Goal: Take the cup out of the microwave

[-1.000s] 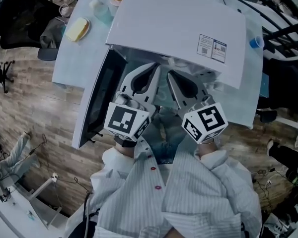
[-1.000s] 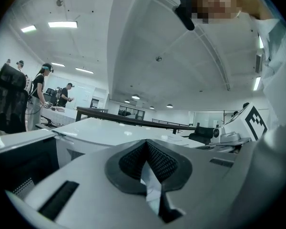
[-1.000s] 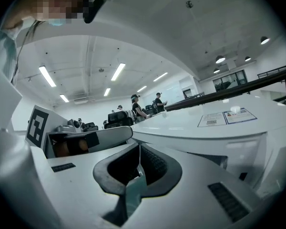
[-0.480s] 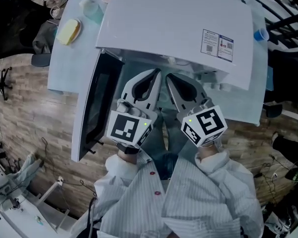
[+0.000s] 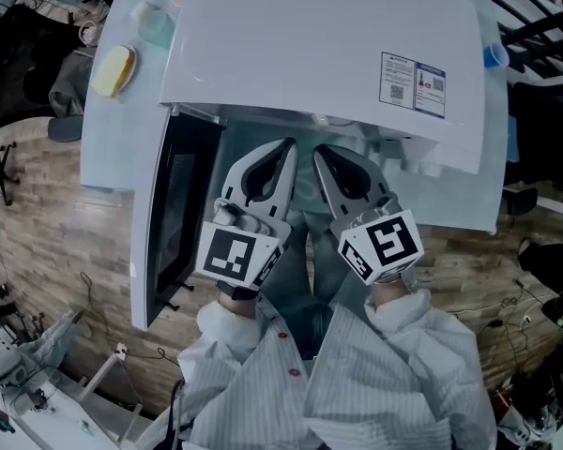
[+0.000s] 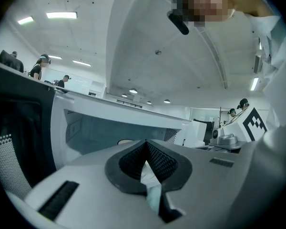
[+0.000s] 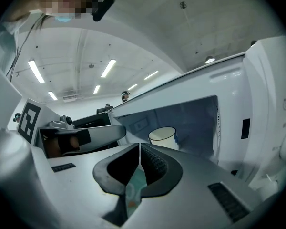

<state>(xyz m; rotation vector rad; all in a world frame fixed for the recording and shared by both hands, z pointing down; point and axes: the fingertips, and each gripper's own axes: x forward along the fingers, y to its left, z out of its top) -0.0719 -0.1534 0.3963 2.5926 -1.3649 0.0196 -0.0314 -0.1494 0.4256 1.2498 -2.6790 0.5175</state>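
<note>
Both tools are clenched with nothing between the jaws: the left tool (image 6: pixel 145 142) and right tool (image 7: pixel 139 145) sit side by side at the mouth of the open microwave (image 5: pixel 319 54). Just ahead of the right tool, slightly to its right, the cup (image 7: pixel 163 136) stands inside the cavity. The door (image 5: pixel 169 223) hangs open left of the left tool, over the counter (image 5: pixel 108 143).

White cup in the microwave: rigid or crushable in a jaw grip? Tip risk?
Cup looks rigid, probably ceramic or enamel given its thin dark rim; unlikely to crush. Smooth white wall may be slippery. Straight-sided and upright, so probably stable; contents unseen, weight uncertain.
</note>
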